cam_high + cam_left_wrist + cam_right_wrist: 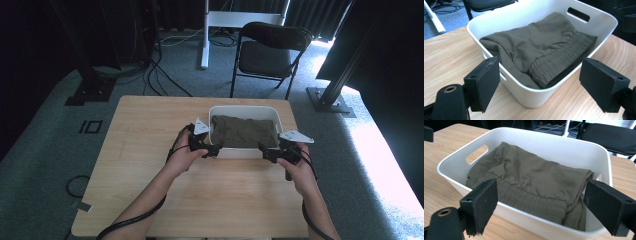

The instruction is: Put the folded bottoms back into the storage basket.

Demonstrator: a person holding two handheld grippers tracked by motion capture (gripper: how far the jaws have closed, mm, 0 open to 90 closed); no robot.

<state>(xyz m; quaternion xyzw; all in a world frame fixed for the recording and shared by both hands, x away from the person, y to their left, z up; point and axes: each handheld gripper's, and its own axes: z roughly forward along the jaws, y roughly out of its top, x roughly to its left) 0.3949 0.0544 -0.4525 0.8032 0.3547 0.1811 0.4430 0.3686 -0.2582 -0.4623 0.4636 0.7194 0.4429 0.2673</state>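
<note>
Nearest the lens, two forearms rising from the bottom edge of the high view, each hand gripping a tool. Left gripper (212,148) poised at the near left corner of the white basket (243,153), jaws spread wide and empty, the corner sitting between and just beyond them in the left gripper view. Folded olive garment (243,131) lying inside the basket, filling most of its floor, elastic waistband toward the near wall, long axis running left to right, parallel to the near edge of the bench (150,150). Right gripper (268,152) stationed at the near right corner of the basket, jaws likewise wide apart and holding nothing, garment straight ahead beyond the rim in the right gripper view. Basket itself placed toward the far right part of the bench, touching neither tool as far as could be told. Both tools about equally near the cloth, one at each end of its long side, neither clearly closer. Judged as the approach before a two-handed lift: garment lying forward and slightly below both pairs of jaws, over the near wall. Black chair (270,50) standing on the carpet beyond the far edge.
</note>
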